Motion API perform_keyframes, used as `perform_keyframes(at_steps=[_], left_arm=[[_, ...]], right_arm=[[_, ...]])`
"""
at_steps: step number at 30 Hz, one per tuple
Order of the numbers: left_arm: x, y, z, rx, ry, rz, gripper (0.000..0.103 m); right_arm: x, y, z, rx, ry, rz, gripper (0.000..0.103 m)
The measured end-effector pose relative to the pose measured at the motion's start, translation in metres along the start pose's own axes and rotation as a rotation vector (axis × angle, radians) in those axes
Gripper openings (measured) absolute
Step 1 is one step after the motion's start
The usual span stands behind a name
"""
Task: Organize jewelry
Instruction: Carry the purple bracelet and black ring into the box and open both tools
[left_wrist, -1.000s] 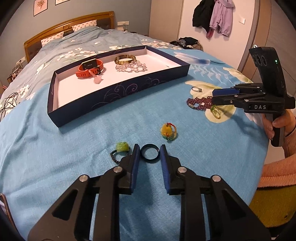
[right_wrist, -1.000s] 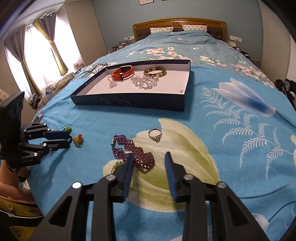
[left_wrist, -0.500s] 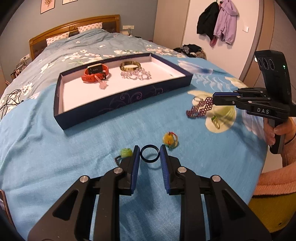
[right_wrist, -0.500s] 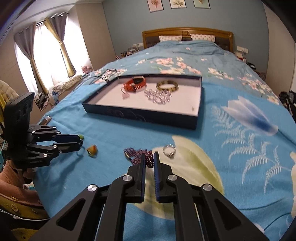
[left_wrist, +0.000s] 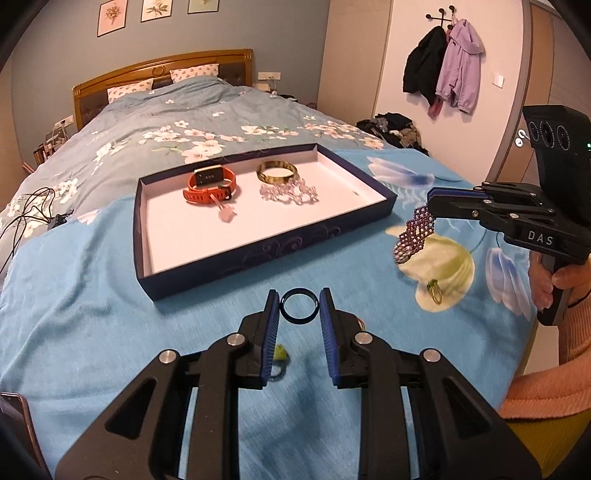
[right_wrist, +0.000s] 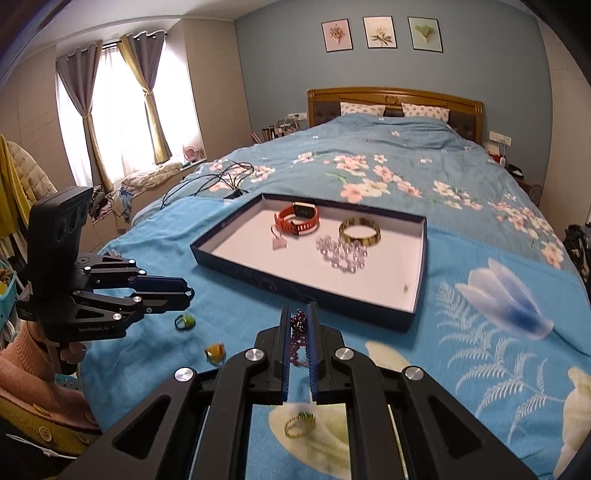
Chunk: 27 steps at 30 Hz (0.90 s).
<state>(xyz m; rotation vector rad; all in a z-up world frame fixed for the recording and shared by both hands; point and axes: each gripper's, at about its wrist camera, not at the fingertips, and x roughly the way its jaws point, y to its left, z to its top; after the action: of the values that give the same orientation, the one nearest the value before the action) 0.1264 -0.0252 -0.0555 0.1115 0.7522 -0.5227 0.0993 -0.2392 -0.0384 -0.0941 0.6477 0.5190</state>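
A dark ring (left_wrist: 299, 305) sits pinched between the blue pads of my left gripper (left_wrist: 299, 307), which is shut on it and held above the blue bedspread. My right gripper (right_wrist: 299, 323) is shut on a purple beaded bracelet (right_wrist: 298, 325). The bracelet (left_wrist: 413, 236) dangles from the right gripper (left_wrist: 430, 201) clear of the cloth. Just beyond both grippers lies the dark blue tray (left_wrist: 266, 251) with a white floor. It holds an orange watch (left_wrist: 210, 184), a gold bangle (left_wrist: 277, 171), a crystal bracelet (left_wrist: 290, 192) and a pink pendant (left_wrist: 227, 214).
A gold ring with a green stone (right_wrist: 300, 424) lies on the cloth under my right gripper. A green charm (right_wrist: 184, 320) and an orange-yellow charm (right_wrist: 215, 350) lie near the left gripper (right_wrist: 189, 290). Black cables (right_wrist: 221, 181) trail beyond the tray. A phone (left_wrist: 14, 410) sits at the bed's near left edge.
My right gripper shut on the purple bracelet and lifted it off the bedspread. My left gripper rose with the dark ring still in it, and the charms dropped behind its fingers.
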Motion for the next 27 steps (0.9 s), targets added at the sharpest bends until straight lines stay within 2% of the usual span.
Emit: perform_keyframes(at_steps=[27], left_arm=[[-0.005, 0.018, 0.035, -0.041, -0.072, 0.052, 0.023]], right_arm=[[0.008, -0.001, 0.046, -0.039, -0.066, 0.012, 0.007]])
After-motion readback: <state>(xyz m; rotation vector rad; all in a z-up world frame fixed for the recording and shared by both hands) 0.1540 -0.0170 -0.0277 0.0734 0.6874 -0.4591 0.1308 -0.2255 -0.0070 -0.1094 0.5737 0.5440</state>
